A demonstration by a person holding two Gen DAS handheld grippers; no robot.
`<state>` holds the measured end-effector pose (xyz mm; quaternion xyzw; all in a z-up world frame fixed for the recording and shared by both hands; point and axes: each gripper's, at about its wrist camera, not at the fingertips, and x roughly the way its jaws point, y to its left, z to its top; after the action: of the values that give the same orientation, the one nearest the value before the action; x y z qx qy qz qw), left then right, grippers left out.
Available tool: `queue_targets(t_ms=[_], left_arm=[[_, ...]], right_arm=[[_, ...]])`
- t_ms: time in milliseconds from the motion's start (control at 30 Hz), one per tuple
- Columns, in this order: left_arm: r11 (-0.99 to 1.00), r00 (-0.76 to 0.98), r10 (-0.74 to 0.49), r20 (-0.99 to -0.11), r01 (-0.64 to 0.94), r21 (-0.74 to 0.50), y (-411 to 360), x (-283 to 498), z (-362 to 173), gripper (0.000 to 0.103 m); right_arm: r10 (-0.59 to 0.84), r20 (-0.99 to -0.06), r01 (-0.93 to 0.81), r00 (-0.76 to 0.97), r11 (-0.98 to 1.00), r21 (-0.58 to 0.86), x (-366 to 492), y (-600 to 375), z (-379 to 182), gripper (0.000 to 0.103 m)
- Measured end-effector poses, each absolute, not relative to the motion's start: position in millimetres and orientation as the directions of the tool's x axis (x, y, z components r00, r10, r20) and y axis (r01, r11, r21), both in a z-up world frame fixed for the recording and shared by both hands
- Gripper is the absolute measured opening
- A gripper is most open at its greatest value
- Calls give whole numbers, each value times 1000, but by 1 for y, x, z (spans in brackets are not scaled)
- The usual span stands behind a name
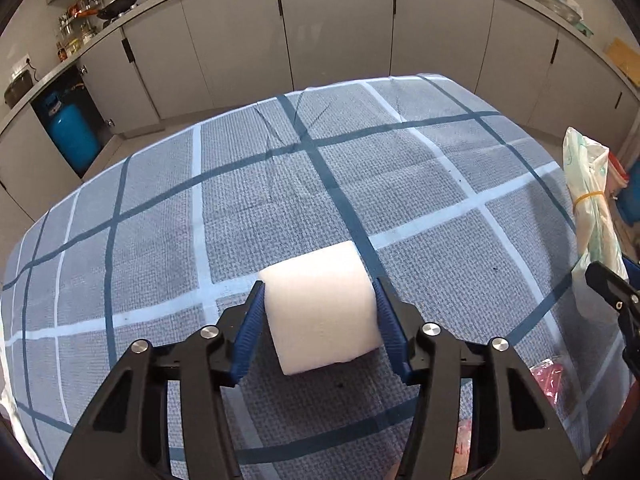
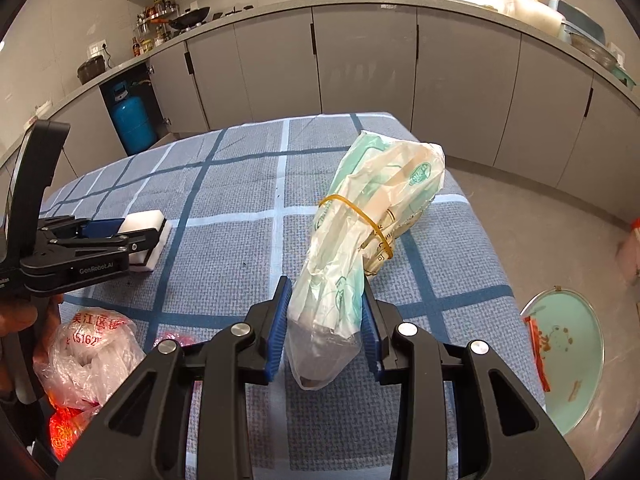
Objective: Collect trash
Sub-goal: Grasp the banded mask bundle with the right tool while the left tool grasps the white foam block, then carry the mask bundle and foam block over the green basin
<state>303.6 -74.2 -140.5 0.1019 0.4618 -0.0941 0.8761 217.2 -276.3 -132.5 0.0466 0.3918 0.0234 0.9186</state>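
A white foam block (image 1: 320, 308) lies on the checked tablecloth (image 1: 400, 168). My left gripper (image 1: 320, 282) has its blue pads against the block's two sides, shut on it. The right wrist view shows the same grip, with the left gripper (image 2: 154, 236) on the block (image 2: 144, 218) at the left. My right gripper (image 2: 325, 282) is shut on the lower end of a rolled bundle of plastic bags (image 2: 380, 192) tied with a yellow rubber band. The bundle sticks up above the table. In the left wrist view the bundle (image 1: 588, 184) stands at the right edge.
A crumpled clear bag with red print (image 2: 88, 344) lies at the table's near left corner, with a pink wrapper (image 1: 548, 376) close by. A pale green bin (image 2: 568, 344) holding scraps stands on the floor to the right. Grey cabinets (image 2: 360, 72) and a blue gas cylinder (image 2: 132, 120) are behind.
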Motion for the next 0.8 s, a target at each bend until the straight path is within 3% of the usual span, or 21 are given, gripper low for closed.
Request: queue_targets(t_ms=[333, 533, 800], left_arm=[[956, 729, 20, -684, 186, 227, -79, 286, -78, 52], [951, 766, -101, -634, 262, 165, -129, 261, -42, 52], [892, 715, -279, -640, 440, 102, -233, 239, -37, 52]], right_arm=[[60, -687, 19, 724, 994, 107, 199, -296, -118, 34], [15, -680, 74, 733, 992, 102, 179, -334, -113, 34], [-96, -693, 211, 714, 974, 83, 140, -414, -118, 34]])
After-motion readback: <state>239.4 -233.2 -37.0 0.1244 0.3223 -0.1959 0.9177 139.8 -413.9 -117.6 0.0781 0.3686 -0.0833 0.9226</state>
